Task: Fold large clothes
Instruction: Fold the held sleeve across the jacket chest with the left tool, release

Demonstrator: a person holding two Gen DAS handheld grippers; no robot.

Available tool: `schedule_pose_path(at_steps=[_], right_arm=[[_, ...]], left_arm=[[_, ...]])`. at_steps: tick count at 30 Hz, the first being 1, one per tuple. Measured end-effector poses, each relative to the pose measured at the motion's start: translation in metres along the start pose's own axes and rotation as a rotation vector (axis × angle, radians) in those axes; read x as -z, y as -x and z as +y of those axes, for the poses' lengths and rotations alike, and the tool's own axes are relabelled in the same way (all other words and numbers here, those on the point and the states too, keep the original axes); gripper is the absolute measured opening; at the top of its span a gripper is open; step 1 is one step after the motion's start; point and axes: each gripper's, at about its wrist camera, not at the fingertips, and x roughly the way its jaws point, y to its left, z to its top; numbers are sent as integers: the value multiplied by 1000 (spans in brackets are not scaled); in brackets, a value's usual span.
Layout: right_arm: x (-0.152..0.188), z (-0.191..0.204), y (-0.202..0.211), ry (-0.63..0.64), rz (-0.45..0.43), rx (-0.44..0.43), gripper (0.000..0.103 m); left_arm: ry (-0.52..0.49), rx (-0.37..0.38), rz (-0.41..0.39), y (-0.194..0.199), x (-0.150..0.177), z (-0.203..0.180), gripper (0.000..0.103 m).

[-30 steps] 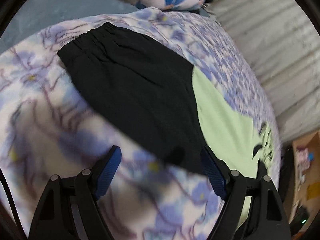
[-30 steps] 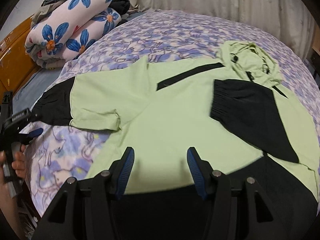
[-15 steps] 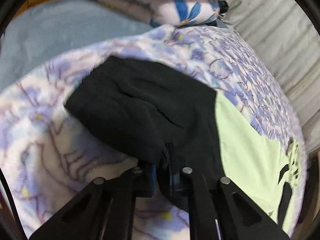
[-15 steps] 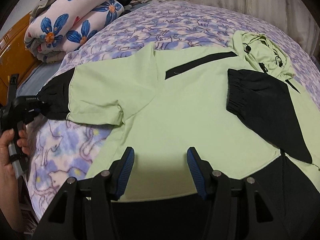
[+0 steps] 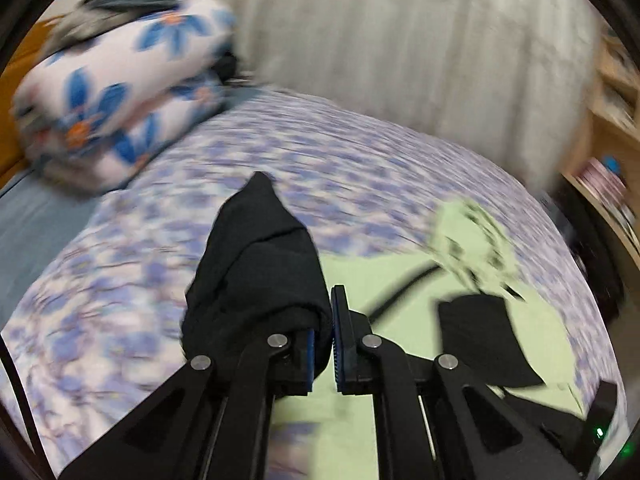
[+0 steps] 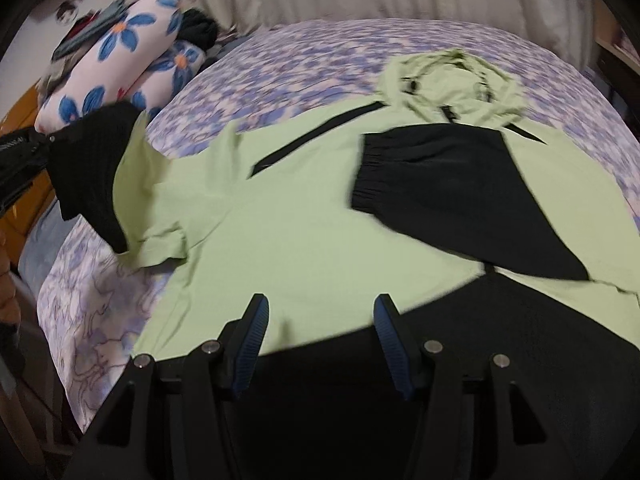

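The bed (image 6: 304,52), covered in a purple flowered blanket, fills both views, with a pale curtain (image 5: 400,40) behind it. A folded quilt (image 6: 132,60) with blue flowers is stacked at the far left corner. The green and black jacket (image 6: 304,224) lies spread flat across the bed, its hood (image 6: 448,76) toward the curtain and its black hem nearest the right wrist camera. The right black sleeve (image 6: 452,196) is folded inward and rests on the green body. The left black sleeve (image 5: 256,272) is raised off the blanket, bunched and hanging from the left gripper (image 5: 322,344), whose 2 blue-padded fingers (image 5: 340,332) are pinching the cloth between them. From the right wrist view that sleeve (image 6: 92,164) stands up at the left edge of the bed. The right gripper (image 6: 320,344) hovers above the hem with its fingers (image 6: 252,340) spread apart, holding nothing
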Motion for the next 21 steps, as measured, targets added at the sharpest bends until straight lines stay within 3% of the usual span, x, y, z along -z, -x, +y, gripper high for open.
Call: schedule_pose_path(at_steps=[5, 10, 13, 16, 18, 20, 21], right_arm=[[7, -47, 10, -87, -20, 22, 55], [12, -86, 12, -159, -17, 26, 55], [16, -98, 13, -168, -12, 20, 55], [17, -102, 12, -162, -8, 2, 55], [16, -102, 12, -159, -7, -20, 55], [12, -98, 12, -150, -7, -59, 55], [11, -95, 12, -146, -10, -69, 55]], left_arm=[[-120, 82, 108, -28, 30, -80, 5], [-212, 72, 207, -61, 72, -127, 5], [-245, 66, 250, -74, 90, -138, 15], [-251, 88, 278, -78, 100, -139, 32], [-239, 130, 286, -73, 103, -138, 63], [-218, 169, 285, -65, 104, -134, 77], [-207, 190, 282, -59, 105, -131, 77]])
